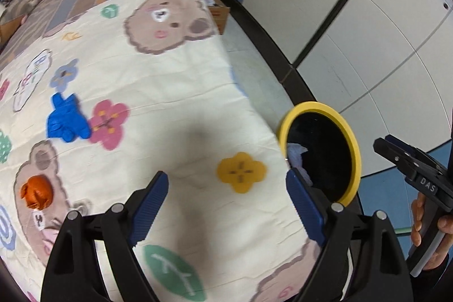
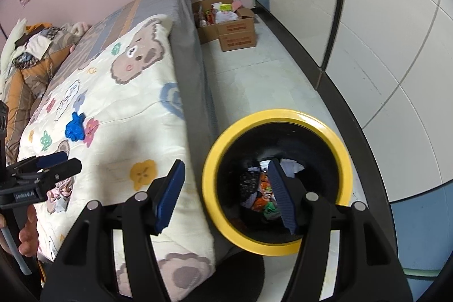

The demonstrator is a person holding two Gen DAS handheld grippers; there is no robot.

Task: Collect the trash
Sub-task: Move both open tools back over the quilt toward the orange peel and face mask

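While both my grippers, left (image 1: 226, 205) and right (image 2: 226, 194), hang spread and empty, the blue glove (image 1: 66, 119) and orange scrap (image 1: 36, 193) lie on the quilt (image 1: 158, 92); reaching carelessly could pinch fabric, or drop them beside the bin (image 2: 279, 115)

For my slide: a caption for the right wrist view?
Open right gripper above the yellow-rimmed bin beside the bed; blue glove remains on the quilt.

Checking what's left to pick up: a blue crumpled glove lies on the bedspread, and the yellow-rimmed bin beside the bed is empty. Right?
Not quite. The blue crumpled glove does lie on the bedspread, but the yellow-rimmed bin already holds trash, as the right wrist view shows.
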